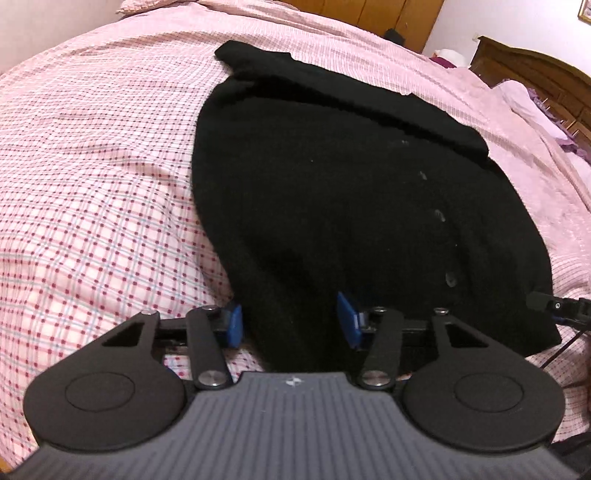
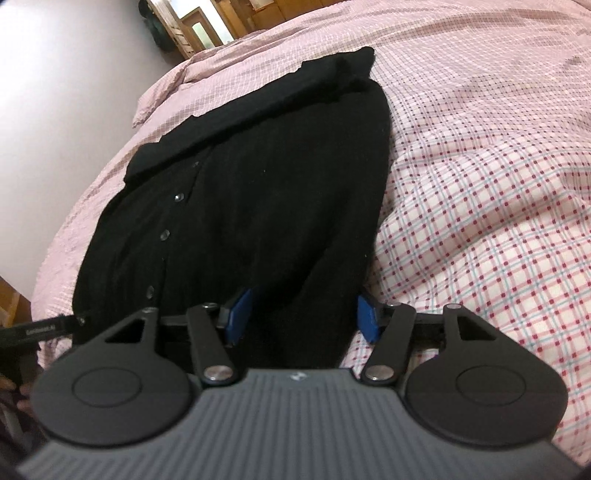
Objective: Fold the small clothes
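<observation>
A black knitted cardigan [image 1: 332, 184] with a row of small buttons lies flat on a pink checked bedspread [image 1: 92, 166], one sleeve folded across its far end. My left gripper [image 1: 291, 317] is open, its blue pads [image 1: 234, 323] straddling the cardigan's near left corner. In the right wrist view the same cardigan [image 2: 258, 184] lies ahead, and my right gripper [image 2: 303, 317] is open with its blue pads [image 2: 367, 319] straddling the near right corner. The tip of the other gripper [image 1: 554, 306] shows at the right edge of the left wrist view.
The bedspread [image 2: 480, 184] spreads wide on both sides of the cardigan. A wooden headboard [image 1: 535, 74] and purple pillows [image 1: 532, 103] are at the far right. A wooden cabinet [image 2: 221, 18] and a white wall [image 2: 55, 74] stand beyond the bed.
</observation>
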The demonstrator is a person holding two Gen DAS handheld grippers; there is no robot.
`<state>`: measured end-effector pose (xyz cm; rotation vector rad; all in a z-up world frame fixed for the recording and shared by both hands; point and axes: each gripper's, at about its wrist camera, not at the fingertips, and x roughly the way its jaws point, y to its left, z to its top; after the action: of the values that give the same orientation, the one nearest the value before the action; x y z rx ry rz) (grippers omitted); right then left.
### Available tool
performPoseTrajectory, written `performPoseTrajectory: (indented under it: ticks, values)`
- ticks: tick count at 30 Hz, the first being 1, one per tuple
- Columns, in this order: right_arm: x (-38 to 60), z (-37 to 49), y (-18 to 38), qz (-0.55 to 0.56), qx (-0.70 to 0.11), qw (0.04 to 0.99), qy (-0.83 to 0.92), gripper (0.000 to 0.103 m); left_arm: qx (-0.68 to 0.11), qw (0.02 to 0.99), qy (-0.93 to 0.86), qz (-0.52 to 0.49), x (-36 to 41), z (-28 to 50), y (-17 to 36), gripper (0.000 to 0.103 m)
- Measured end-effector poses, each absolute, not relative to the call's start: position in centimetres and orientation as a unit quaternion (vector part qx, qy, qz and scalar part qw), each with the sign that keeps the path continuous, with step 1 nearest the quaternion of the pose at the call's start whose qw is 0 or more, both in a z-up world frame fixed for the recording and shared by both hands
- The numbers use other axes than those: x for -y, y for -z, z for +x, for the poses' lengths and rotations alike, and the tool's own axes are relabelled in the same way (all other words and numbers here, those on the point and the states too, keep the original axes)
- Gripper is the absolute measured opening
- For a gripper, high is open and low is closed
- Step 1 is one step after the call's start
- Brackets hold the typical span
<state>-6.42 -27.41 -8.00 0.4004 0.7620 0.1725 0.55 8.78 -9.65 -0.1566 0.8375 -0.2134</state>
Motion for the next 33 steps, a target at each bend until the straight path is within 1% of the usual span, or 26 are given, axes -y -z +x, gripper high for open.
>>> performPoseTrajectory:
  ticks: [2,4,6,8,9,10,11,12,13,14,17,20,23,24,25,28,33]
  values:
    - [27.4,-6.4,8.3,0.193,-0.369,0.904,-0.094,0.060,-0.408,0.903,0.106,-0.079,-8.7,0.8,9.8,0.061]
    - [27.5,-6.4,8.3,0.193,-0.371,0.903,-0.098,0.060,-0.411,0.900,0.116,-0.082,-8.6,1.2,9.9,0.068]
    - [27.4,-6.5,8.4,0.192,-0.371,0.903,-0.102,0.060,-0.418,0.897,0.124,-0.076,-8.2,1.8,9.9,0.070]
    - [27.3,-6.4,8.5,0.191,-0.369,0.903,-0.106,0.060,-0.415,0.897,0.129,-0.079,-8.2,2.1,9.9,0.070]
    - [27.3,-6.5,8.5,0.191,-0.368,0.904,-0.108,0.060,-0.412,0.898,0.131,-0.083,-8.2,2.0,9.9,0.068]
    - [27.2,-6.5,8.4,0.191,-0.367,0.904,-0.110,0.060,-0.409,0.899,0.131,-0.090,-8.5,1.9,9.9,0.059]
    - [27.3,-6.5,8.4,0.193,-0.365,0.904,-0.112,0.057,-0.406,0.899,0.131,-0.102,-8.9,1.9,9.9,0.050]
    - [27.3,-6.6,8.4,0.196,-0.363,0.903,-0.115,0.050,-0.407,0.896,0.134,-0.120,-9.4,1.8,10.0,0.034]
    - [27.5,-6.6,8.6,0.205,-0.367,0.899,-0.120,0.030,-0.410,0.890,0.139,-0.144,-10.1,1.9,10.1,0.025]
    - [27.8,-6.5,8.9,0.221,-0.370,0.894,-0.121,0.010,-0.412,0.884,0.143,-0.167,-10.6,2.0,10.2,0.023]
    - [28.7,-6.8,8.7,0.253,-0.356,0.889,-0.135,0.010,-0.422,0.873,0.145,-0.196,-11.5,2.6,10.4,0.023]
    - [29.0,-7.0,8.2,0.270,-0.343,0.887,-0.151,0.010,-0.430,0.871,0.140,-0.192,-11.1,3.2,10.5,0.024]
    - [29.3,-7.0,8.4,0.285,-0.340,0.882,-0.156,0.009,-0.426,0.873,0.141,-0.192,-11.0,3.1,10.1,0.023]
    - [29.5,-7.1,8.4,0.294,-0.336,0.880,-0.161,0.009,-0.421,0.873,0.145,-0.197,-11.0,2.9,10.0,0.019]
    - [29.8,-7.2,8.3,0.307,-0.329,0.877,-0.167,0.009,-0.416,0.872,0.152,-0.208,-11.3,2.6,9.8,0.012]
    - [31.1,-7.5,7.8,0.347,-0.301,0.870,-0.179,0.009,-0.389,0.865,0.180,-0.261,-12.2,2.5,8.8,0.009]
    - [32.2,-7.4,6.6,0.399,-0.261,0.857,-0.194,0.008,-0.333,0.870,0.207,-0.299,-13.2,2.8,6.3,0.008]
